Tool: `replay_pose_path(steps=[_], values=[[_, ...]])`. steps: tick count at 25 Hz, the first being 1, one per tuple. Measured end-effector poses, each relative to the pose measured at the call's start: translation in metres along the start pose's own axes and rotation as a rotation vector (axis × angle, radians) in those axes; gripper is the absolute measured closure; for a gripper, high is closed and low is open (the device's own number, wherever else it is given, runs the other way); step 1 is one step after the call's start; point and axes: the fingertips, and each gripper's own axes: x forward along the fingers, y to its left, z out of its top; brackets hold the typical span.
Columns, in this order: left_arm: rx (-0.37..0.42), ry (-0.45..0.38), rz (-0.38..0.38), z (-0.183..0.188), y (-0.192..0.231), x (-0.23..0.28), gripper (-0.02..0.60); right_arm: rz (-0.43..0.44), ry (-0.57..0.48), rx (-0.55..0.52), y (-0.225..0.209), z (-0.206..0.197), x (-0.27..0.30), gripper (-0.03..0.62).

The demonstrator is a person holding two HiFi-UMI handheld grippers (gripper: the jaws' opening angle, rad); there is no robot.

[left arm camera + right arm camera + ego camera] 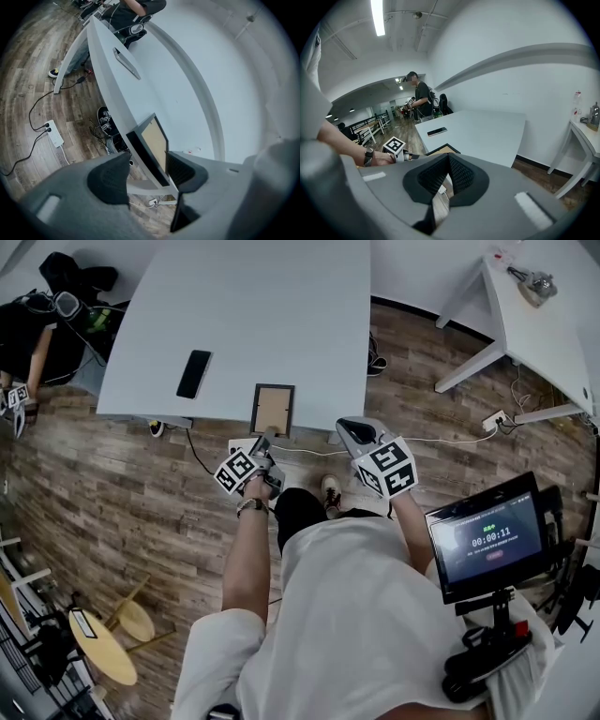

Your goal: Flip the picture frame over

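A dark-rimmed picture frame (273, 410) with a tan panel facing up lies flat at the near edge of the white table (281, 306). My left gripper (264, 440) is at that edge, jaws wide open. In the left gripper view the frame (152, 140) juts between the two pads of this gripper (146, 171); the right pad is close beside it and the left pad stands well off under the table edge. My right gripper (349, 427) hovers just right of the frame, off the table, shut with nothing in it (449, 161). The right gripper view shows the frame (442, 150) beyond the jaws.
A black phone (194, 373) lies on the table left of the frame. A second white table (534, 324) stands at the right. A power strip (55, 133) and cables lie on the wooden floor. A person (419, 96) stands beyond the table's far side.
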Motion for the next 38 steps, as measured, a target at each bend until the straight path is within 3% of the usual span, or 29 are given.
replay_pose_path(steps=[7, 12, 16, 20, 25, 31, 38], values=[[0.021, 0.024, 0.030, -0.009, 0.002, -0.018, 0.336, 0.013, -0.012, -0.011, 0.007, 0.003, -0.002, 0.592], [0.114, 0.019, 0.061, 0.000, -0.011, -0.038, 0.337, 0.023, -0.036, -0.016, 0.011, 0.013, -0.001, 0.592], [0.287, -0.012, 0.076, 0.021, -0.039, -0.051, 0.355, 0.027, -0.071, -0.033, 0.011, 0.030, -0.001, 0.592], [0.519, -0.042, 0.078, 0.043, -0.079, -0.062, 0.465, 0.031, -0.118, -0.059, 0.012, 0.053, -0.001, 0.592], [0.795, -0.086, 0.065, 0.058, -0.158, -0.077, 0.570, 0.023, -0.203, -0.103, 0.012, 0.097, -0.024, 0.592], [1.040, -0.171, -0.029, 0.068, -0.248, -0.090, 0.578, 0.020, -0.303, -0.150, 0.011, 0.148, -0.049, 0.592], [1.265, -0.281, -0.038, 0.086, -0.326, -0.112, 0.577, 0.040, -0.411, -0.201, 0.028, 0.200, -0.070, 0.592]])
